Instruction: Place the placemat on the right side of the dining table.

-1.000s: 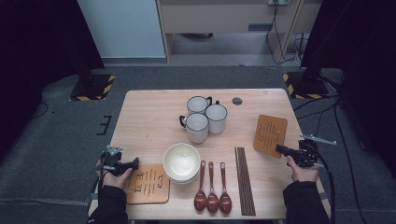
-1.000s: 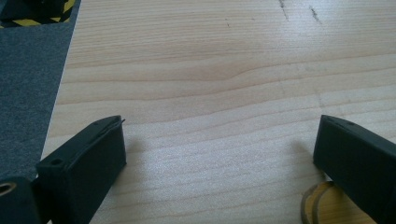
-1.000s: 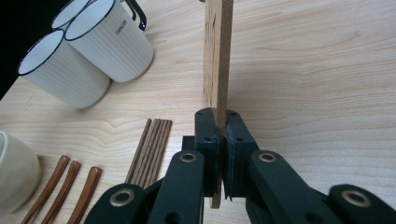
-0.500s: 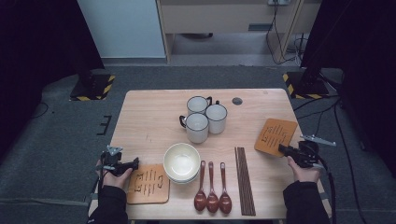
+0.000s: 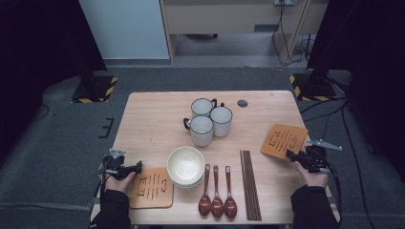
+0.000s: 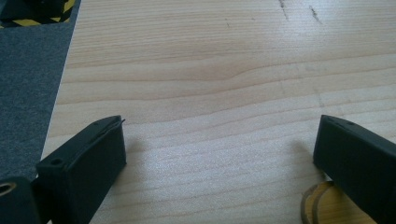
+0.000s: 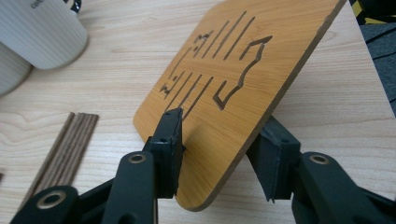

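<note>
Step in hand looks like releasing the right coaster [image 5: 283, 140] on the table [image 5: 153, 124] by its right edge. Right gripper [image 7: 219, 154] fingers have just been opening; the coaster's near corner sits tilted between them, one finger [image 7: 170, 140] on top, the other below, no clamp now. Next move calls for backing the gripper off without dragging it. Left gripper [image 6: 219, 154] fingers stand wide apart over bare table, beside the left coaster [image 5: 152, 187].
</note>
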Demonstrator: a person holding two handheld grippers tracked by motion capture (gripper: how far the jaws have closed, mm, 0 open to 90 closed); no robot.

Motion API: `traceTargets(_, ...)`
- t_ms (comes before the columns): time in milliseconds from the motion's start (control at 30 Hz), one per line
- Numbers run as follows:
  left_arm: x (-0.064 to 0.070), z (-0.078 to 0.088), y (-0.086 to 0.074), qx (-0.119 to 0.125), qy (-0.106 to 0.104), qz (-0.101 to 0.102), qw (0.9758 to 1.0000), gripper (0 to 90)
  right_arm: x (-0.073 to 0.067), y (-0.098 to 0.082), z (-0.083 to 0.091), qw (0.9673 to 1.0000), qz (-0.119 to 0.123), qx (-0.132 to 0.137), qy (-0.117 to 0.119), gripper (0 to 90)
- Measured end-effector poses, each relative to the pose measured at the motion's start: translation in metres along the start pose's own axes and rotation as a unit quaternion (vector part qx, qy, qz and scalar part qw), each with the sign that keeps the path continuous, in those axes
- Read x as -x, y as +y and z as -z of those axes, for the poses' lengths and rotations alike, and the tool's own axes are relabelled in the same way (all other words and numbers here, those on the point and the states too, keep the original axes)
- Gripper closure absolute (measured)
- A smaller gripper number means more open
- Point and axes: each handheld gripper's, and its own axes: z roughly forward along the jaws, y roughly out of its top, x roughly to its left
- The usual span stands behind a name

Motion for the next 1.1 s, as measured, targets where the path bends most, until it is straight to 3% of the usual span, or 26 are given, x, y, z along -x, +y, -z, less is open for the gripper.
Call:
traceTargets(167,0.0,0.0,0.0,0.0,0.0,0.0,1.0,1.3,0.002,-0.003,-0.006,0.9998,0.012,-0.006,-0.015,48.6)
traceTargets(300,0.0,0.0,0.0,-0.001,0.0,-0.001,1.0,1.3,0.006,-0.004,-0.01,0.9998,0.008,-0.01,-0.018,47.0)
traceTargets(700,0.0,0.0,0.0,-0.001,0.0,-0.001,1.0,1.2,0.009,-0.011,-0.024,0.998,0.028,-0.049,-0.028,43.4)
traceTargets(733,0.0,0.0,0.0,-0.001,0.0,-0.001,1.0,1.3,0.009,-0.012,-0.025,0.9976,0.036,-0.049,-0.033,46.2)
traceTargets(867,0.0,0.0,0.0,-0.001,0.0,-0.001,1.0,1.2,0.006,-0.014,-0.03,0.9945,0.066,-0.064,-0.05,40.0)
traceTargets(1100,0.0,0.0,0.0,-0.001,0.0,-0.001,1.0,1.2,0.005,-0.013,-0.033,0.9951,0.068,-0.042,-0.059,26.4)
